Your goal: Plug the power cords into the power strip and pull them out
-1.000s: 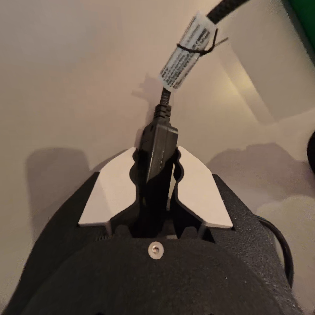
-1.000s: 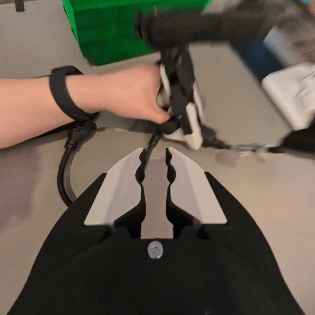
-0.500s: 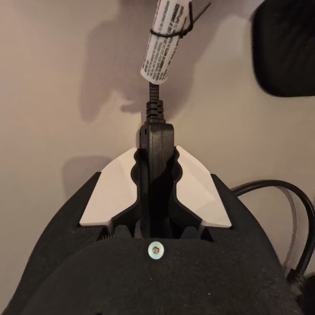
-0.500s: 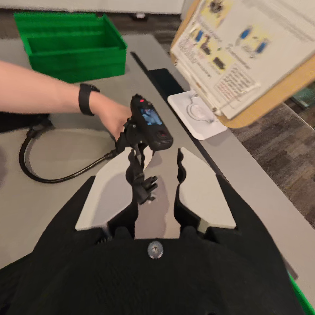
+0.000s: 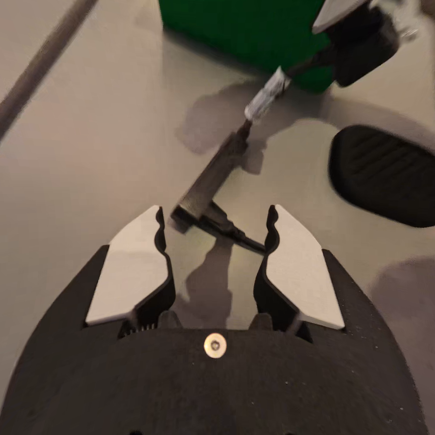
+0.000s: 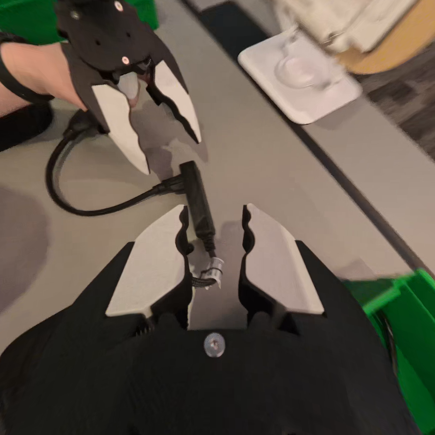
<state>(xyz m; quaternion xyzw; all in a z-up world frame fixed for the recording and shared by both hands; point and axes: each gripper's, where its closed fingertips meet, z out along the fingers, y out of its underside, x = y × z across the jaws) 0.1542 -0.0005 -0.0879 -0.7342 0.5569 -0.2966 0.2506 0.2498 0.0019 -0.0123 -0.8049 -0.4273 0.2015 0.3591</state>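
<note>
A slim black power strip (image 5: pixel 211 179) lies on the grey table, free of both grippers. A black power cord's plug (image 5: pixel 226 226) sits in its near end. The strip's own braided cord carries a white label (image 5: pixel 266 96). My left gripper (image 5: pixel 215 209) is open and empty just short of the strip. In the right wrist view the strip (image 6: pixel 197 200) lies between my open, empty right gripper (image 6: pixel 214 207) and the left gripper (image 6: pixel 171 156). The plug (image 6: pixel 169 186) and the looping black cord (image 6: pixel 70 202) run off to the left. The label (image 6: pixel 215 268) lies between my right fingers.
A green bin (image 5: pixel 235 30) stands behind the strip, and a black oval object (image 5: pixel 386 174) lies to its right. A white tray (image 6: pixel 299 77) sits beyond a dark seam (image 6: pixel 329 164) in the table. Another green bin (image 6: pixel 412 329) is at the lower right. A hand (image 6: pixel 35 75) holds the left gripper. The plug (image 6: pixel 169 186) sits 7 cm or so from the ends of my left fingers.
My left gripper has opened and let go of the power strip, which now lies on the table. My right gripper has opened wider and come close over the strip's cord end.
</note>
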